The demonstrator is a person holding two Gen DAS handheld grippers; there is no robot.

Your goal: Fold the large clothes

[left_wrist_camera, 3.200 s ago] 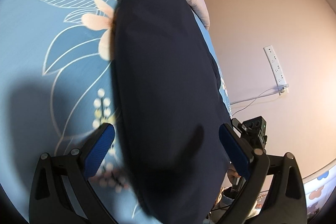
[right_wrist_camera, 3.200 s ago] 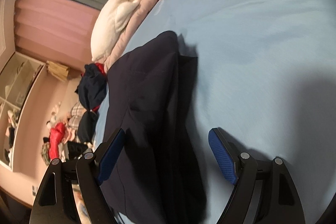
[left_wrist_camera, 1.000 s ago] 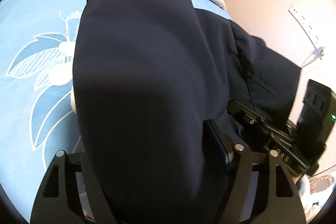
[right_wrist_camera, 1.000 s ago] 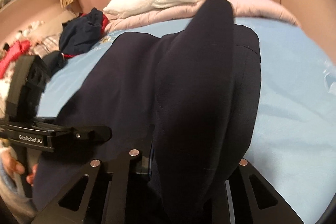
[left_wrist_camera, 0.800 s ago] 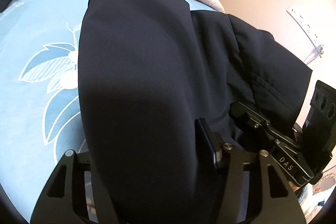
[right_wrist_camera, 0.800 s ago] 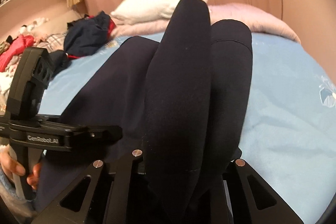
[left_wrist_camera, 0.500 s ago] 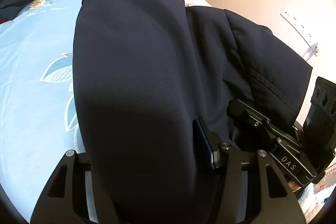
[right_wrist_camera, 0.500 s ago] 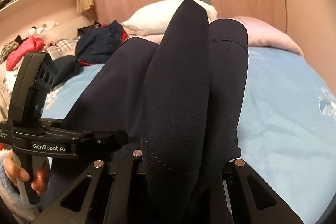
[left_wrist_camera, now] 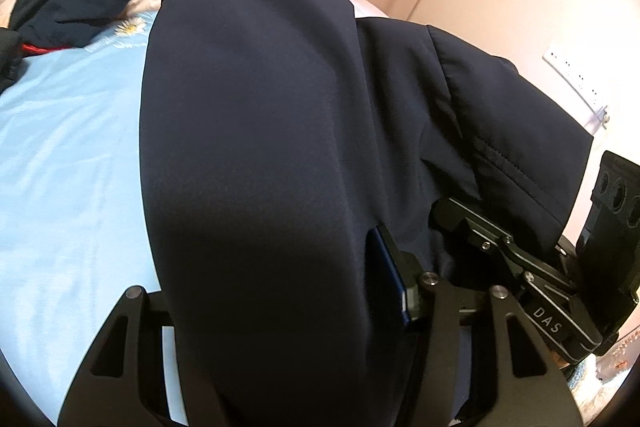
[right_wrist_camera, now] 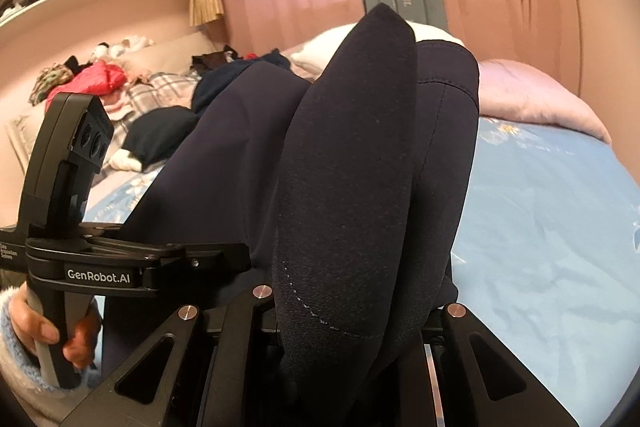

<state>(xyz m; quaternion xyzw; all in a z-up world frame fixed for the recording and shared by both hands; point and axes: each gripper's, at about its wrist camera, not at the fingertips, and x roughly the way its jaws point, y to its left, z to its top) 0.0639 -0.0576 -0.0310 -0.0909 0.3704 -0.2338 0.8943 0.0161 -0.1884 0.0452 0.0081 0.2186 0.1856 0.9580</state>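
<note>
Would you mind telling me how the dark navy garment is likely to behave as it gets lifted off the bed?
The navy garment probably stays floppy: it bulges in rounded folds over the left gripper and right gripper clamping it. Its smooth, slightly shiny cloth may slip if the grip loosens. The thick stitched seams suggest some weight, so the unheld part would likely sag toward the blue bedsheet.

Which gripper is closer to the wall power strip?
Right. The right gripper holds the dark garment on the power strip's side; the left gripper, fingers just closing on that garment, is farther over.
</note>
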